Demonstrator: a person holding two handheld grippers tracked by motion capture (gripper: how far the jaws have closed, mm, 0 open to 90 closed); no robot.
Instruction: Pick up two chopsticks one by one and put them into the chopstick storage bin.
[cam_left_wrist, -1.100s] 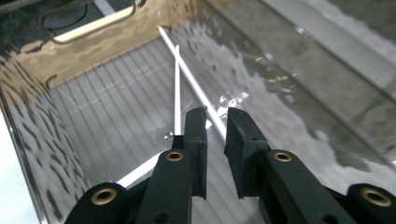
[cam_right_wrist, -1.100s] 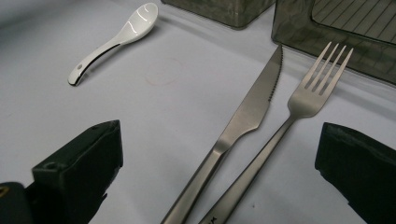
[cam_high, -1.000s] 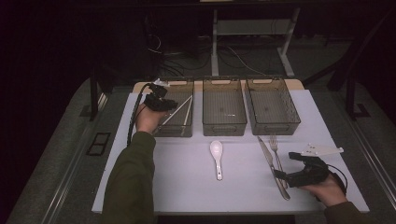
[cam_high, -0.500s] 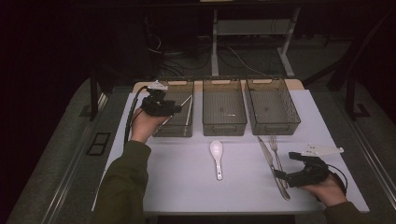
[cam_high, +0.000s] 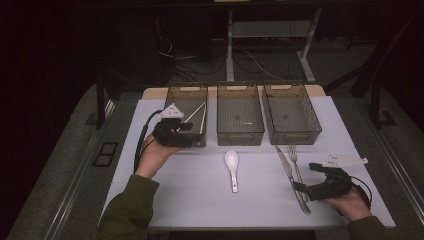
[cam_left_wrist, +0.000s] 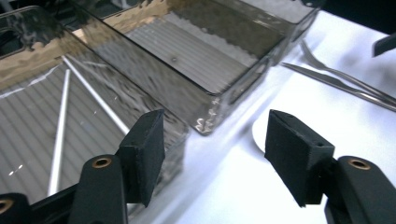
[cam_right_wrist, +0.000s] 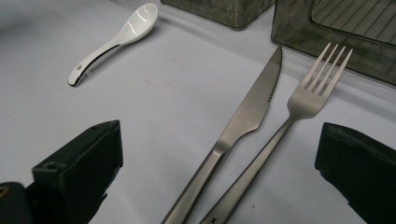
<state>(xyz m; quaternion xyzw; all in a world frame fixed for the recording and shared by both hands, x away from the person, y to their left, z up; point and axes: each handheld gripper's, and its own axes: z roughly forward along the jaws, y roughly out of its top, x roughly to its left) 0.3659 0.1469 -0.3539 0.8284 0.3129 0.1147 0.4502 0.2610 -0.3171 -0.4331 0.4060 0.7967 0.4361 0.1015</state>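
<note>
The right gripper (cam_high: 300, 187) rests on the table at 5 o'clock, jaws spread wide around the handles of the knife (cam_right_wrist: 243, 126) and fork (cam_right_wrist: 299, 105) — both plain brushed steel, lying side by side, the knife serrated near its tip. The left gripper (cam_high: 195, 132) hangs empty and agape at the front edge of the left bin (cam_high: 172, 97) at 10 o'clock — two pale chopsticks (cam_left_wrist: 63, 116) lie inside.

Honestly there's nothing I can read anywhere here. No labels or brand marks on the three bins, nothing printed on the table, no numbers on my tongs. Only thing close is a tiny stamped mark on the fork (cam_right_wrist: 280, 126) handle down at 6 o'clock in my right gripper view, way too small and cut off to make out.
</note>
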